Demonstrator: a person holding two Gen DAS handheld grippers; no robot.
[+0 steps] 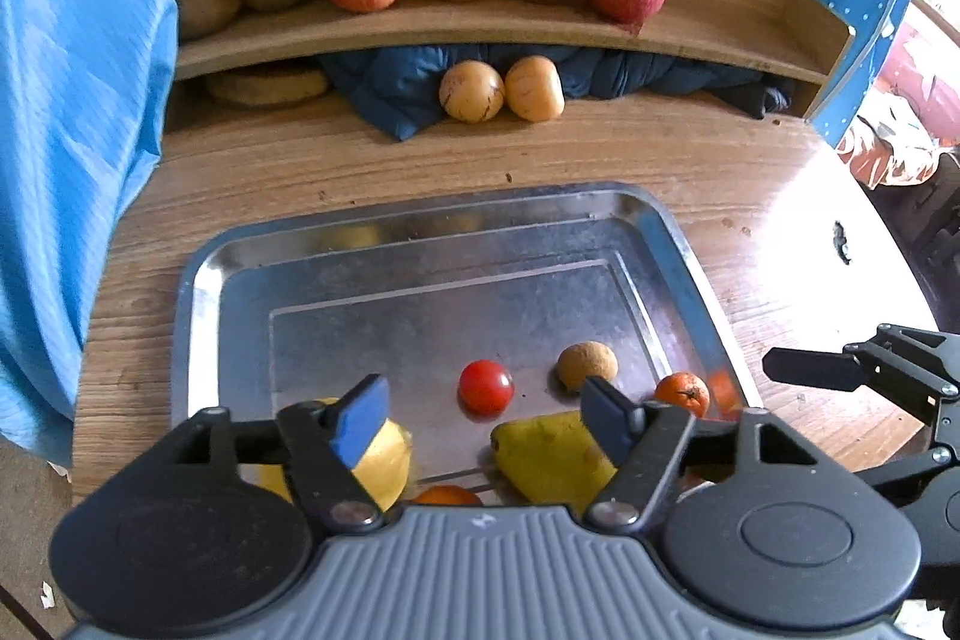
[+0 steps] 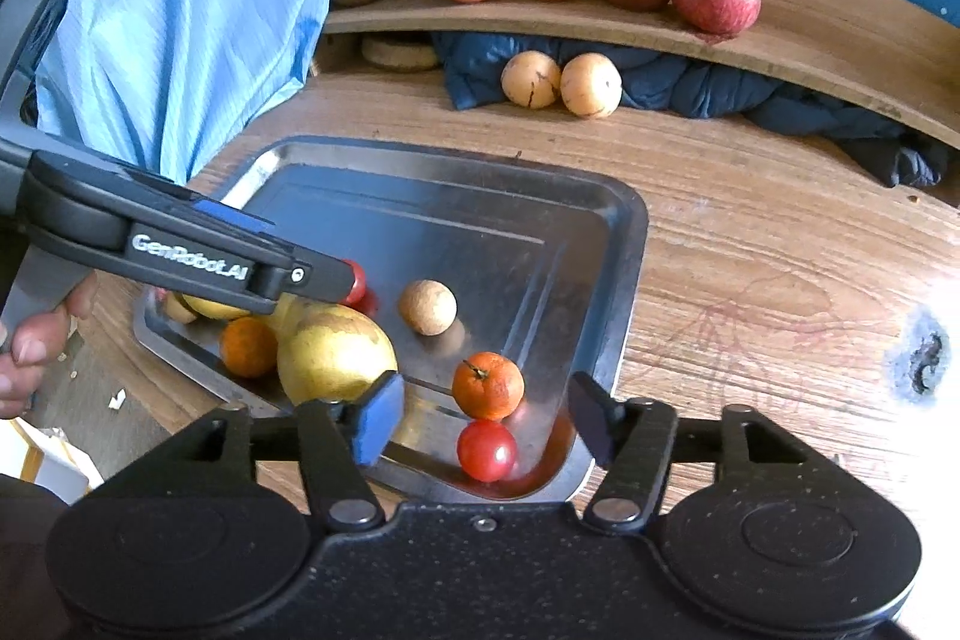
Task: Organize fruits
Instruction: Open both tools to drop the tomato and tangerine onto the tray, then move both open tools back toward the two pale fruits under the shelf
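risk: round fruit could roll along the tilted-looking tray (image 2: 624, 244) toward its near corner if nudged | left tongs (image 1: 486, 415): apart, empty, over the pear (image 1: 549, 454) | right tongs (image 2: 486, 415): apart, empty, above tomato (image 2: 486, 451) and orange (image 2: 487, 385) | fruit: in tray on tabletop (image 2: 750, 280)
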